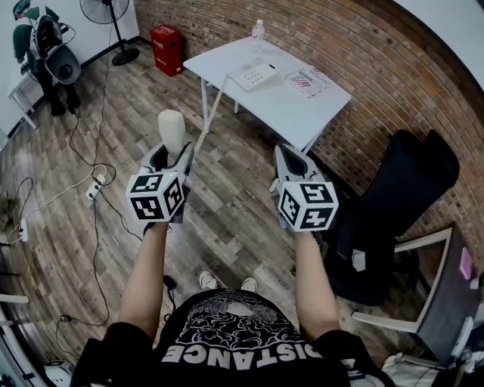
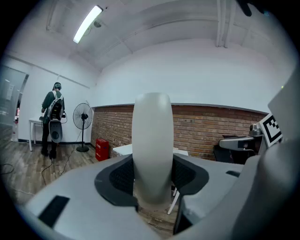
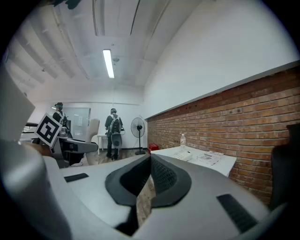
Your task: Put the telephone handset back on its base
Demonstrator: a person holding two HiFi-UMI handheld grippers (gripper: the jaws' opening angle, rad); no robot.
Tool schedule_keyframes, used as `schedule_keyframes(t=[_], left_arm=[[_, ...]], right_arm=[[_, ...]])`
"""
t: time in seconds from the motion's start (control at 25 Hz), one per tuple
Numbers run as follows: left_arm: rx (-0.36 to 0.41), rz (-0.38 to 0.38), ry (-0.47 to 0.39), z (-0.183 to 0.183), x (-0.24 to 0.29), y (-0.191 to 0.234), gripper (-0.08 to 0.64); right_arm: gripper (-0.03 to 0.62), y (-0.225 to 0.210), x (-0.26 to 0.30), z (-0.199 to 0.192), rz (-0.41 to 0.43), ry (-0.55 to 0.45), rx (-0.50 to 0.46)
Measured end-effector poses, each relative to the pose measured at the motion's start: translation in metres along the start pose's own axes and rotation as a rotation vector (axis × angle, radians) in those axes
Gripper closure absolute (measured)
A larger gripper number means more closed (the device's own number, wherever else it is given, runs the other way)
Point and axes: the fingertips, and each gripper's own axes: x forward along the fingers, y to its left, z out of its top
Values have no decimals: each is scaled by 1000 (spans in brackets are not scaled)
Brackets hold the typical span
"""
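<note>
A white telephone handset [image 1: 172,128] stands upright between the jaws of my left gripper [image 1: 172,155], which is shut on it well short of the table. In the left gripper view the handset [image 2: 151,150] fills the gap between the dark pads. Its coiled cord [image 1: 208,121] runs up to the white phone base [image 1: 255,75] on the white table [image 1: 280,109]. My right gripper [image 1: 291,162] hovers level with the left one, shut and holding nothing. In the right gripper view the base [image 3: 187,154] sits on the table far ahead of that gripper [image 3: 149,173].
A black office chair [image 1: 393,204] stands right of the grippers. On the table lie a printed sheet [image 1: 306,82] and a water bottle [image 1: 258,30]. A red box [image 1: 166,49], a fan [image 1: 113,15], a person [image 1: 41,45] and floor cables with a power strip [image 1: 94,189] are to the left.
</note>
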Motion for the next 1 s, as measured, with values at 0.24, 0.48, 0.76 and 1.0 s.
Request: schedule_keyframes(t=[0.24, 0.48, 0.76, 1.0], left_arm=[[-5, -27, 2, 1, 2, 17, 347], [-6, -59, 8, -1, 4, 32, 348], [-9, -59, 16, 0, 16, 52, 347], [-10, -52, 24, -1, 45, 67, 347]], right_arm=[[594, 14, 12, 2, -18, 8, 11], [594, 31, 21, 4, -33, 3, 5], [594, 36, 45, 6, -31, 3, 6], [594, 26, 76, 2, -21, 1, 15]])
